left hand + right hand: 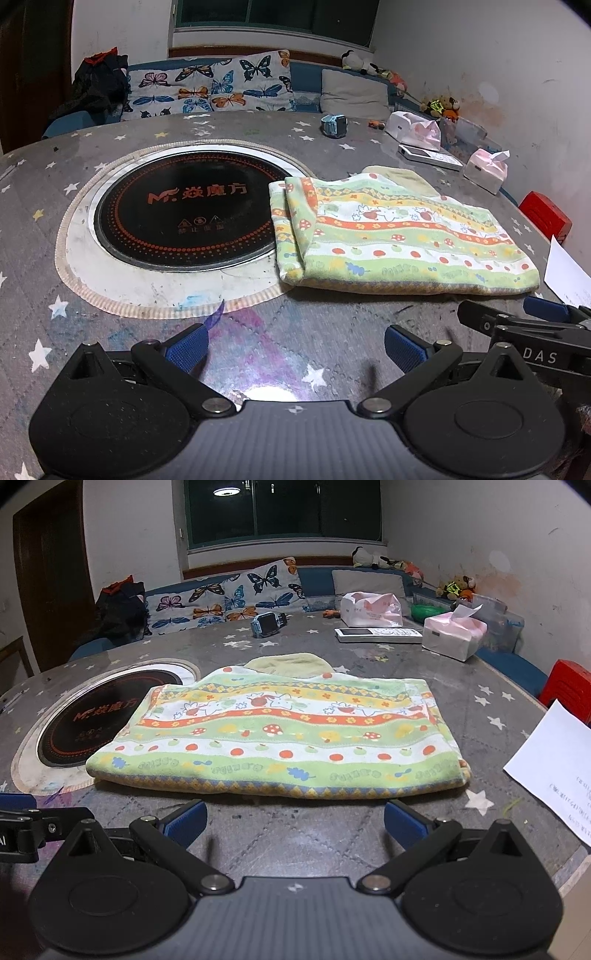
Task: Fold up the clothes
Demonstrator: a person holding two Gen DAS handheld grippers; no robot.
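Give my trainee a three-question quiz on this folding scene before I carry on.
1. True or false: the right gripper is shut on the cloth.
2. Multiple choice: what does the cloth's left end overlap? A) the paper B) the cooktop and its white ring C) the remote
3. Short answer: what pale thing shows from behind the cloth's far edge?

Key
1. False. Both grippers are open, with the fingers short of the cloth and the left gripper empty too.
2. B.
3. A pale green cloth piece; whether it is a separate garment cannot be told.
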